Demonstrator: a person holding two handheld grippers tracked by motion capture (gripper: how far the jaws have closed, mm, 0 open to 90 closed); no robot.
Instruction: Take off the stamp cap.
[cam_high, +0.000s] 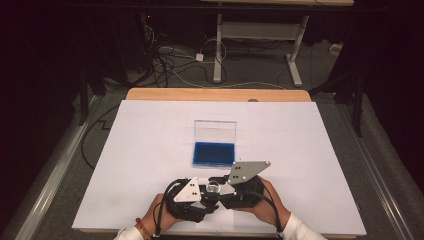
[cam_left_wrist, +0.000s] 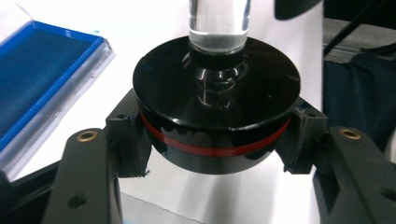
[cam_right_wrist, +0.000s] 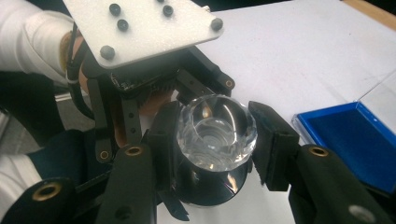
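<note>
Crystal trophy piece (cam_right_wrist: 215, 133) sits just in front of the open blue case (cam_high: 214, 153) on the table (cam_high: 150, 150), its black round base (cam_left_wrist: 215, 112) pinched by the left hand-held gripper (cam_left_wrist: 215, 140) and its clear faceted top clamped by the right hand-held gripper (cam_right_wrist: 215, 140).

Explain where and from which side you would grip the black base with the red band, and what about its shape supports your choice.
Grip the black base by its round rim, at the red band, with jaws coming from two opposite sides. The left gripper does just that. The rim is the widest part and the disc is flat and even, so pads seat squarely. The clear faceted piece on top is smooth and already clamped by the right gripper.
</note>
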